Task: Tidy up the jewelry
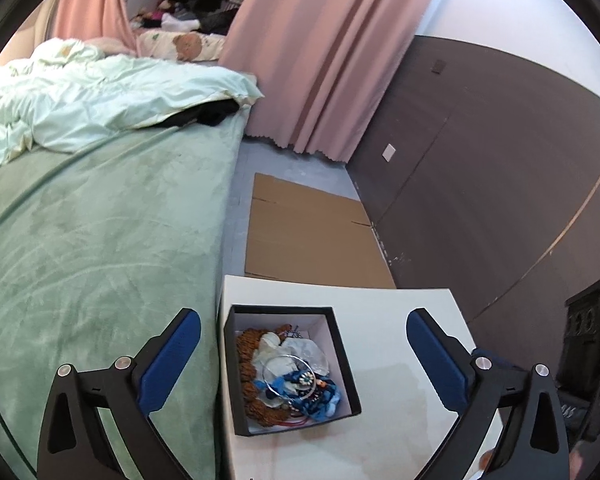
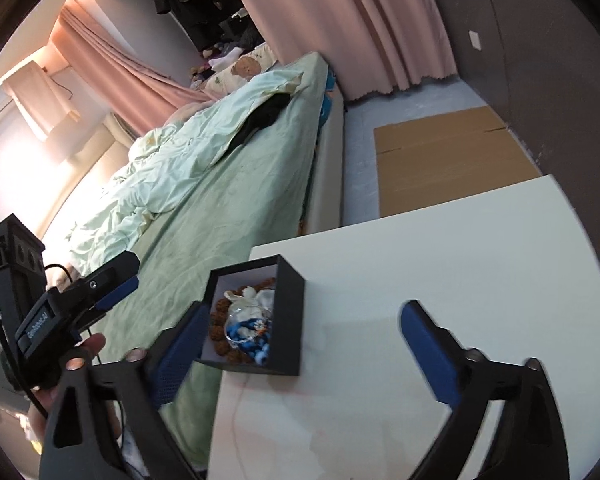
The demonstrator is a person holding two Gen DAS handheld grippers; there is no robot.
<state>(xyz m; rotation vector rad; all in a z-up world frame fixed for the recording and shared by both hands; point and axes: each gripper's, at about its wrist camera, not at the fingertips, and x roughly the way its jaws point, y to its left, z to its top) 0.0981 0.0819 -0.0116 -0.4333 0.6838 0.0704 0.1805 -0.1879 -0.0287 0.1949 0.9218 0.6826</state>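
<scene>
Two claws hang spread wide and empty above a white rectangular surface (image 1: 400,360) pushed against a bed with a green plush cover (image 1: 100,260). On that surface, close to its bed-side edge, sits a small square black cardboard box with a pale lining (image 1: 340,344), and the jewelry is heaped inside it: a brown beaded string (image 1: 246,360) curled along one wall, a thin silver wire bangle (image 1: 288,376) lying on top, and a blue beaded piece (image 1: 300,390) beneath the ring.

The left claw (image 1: 303,354) frames the box from above, jaws well apart on either side of it. The right claw (image 2: 300,334) is poised lower beside the box, one jaw near its corner.

Nothing appears sorted yet, so the likely first step is lifting one item clear. The bangle is the sensible pick, being uppermost and rigid. Coming straight down and pinching across its rim should work; the tangle may drag along, so the other claw could brace the light box.
</scene>
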